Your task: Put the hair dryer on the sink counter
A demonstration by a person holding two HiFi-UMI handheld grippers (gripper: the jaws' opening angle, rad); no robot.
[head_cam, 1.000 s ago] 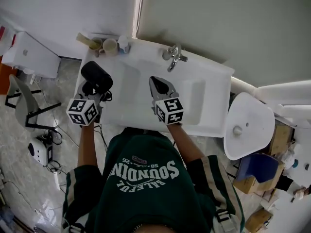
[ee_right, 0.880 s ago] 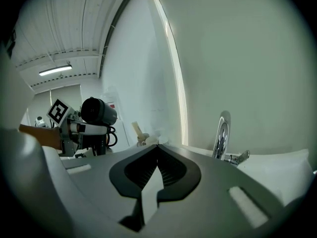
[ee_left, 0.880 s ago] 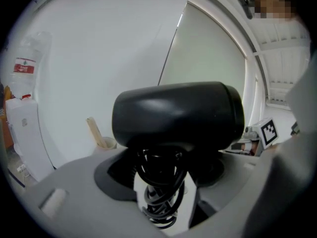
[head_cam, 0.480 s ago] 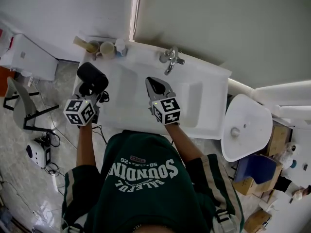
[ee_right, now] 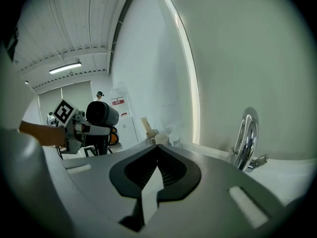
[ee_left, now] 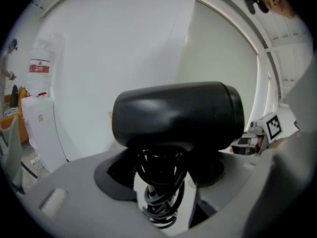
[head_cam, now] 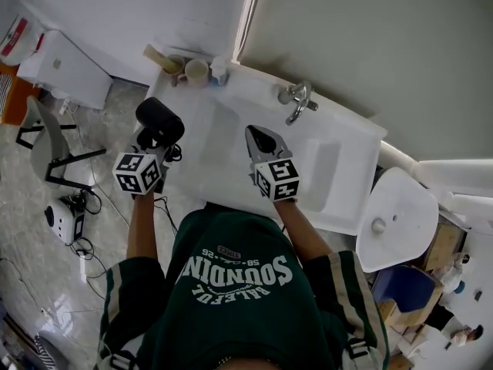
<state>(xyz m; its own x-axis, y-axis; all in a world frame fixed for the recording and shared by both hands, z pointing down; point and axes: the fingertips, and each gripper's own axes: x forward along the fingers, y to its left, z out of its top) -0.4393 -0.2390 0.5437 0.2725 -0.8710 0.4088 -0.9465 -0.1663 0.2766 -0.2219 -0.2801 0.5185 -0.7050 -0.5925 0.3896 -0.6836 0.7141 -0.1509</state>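
Left gripper clamped on hair dryer handle, coiled cord bunched between jaws; black barrel lies crosswise just above jaw tips, at left end of sink counter. Right gripper pinched closed, empty, over basin. Faucet ahead of it, to right. Two cups ahead-left (by wall): far cup holds beige stick; contents of near cup unclear.

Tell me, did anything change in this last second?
Barely anything: only the camera view shifted. The left gripper keeps the dryer clamped by the counter's left edge; the right gripper stays shut and empty above the sink. Nothing grabbed or released.
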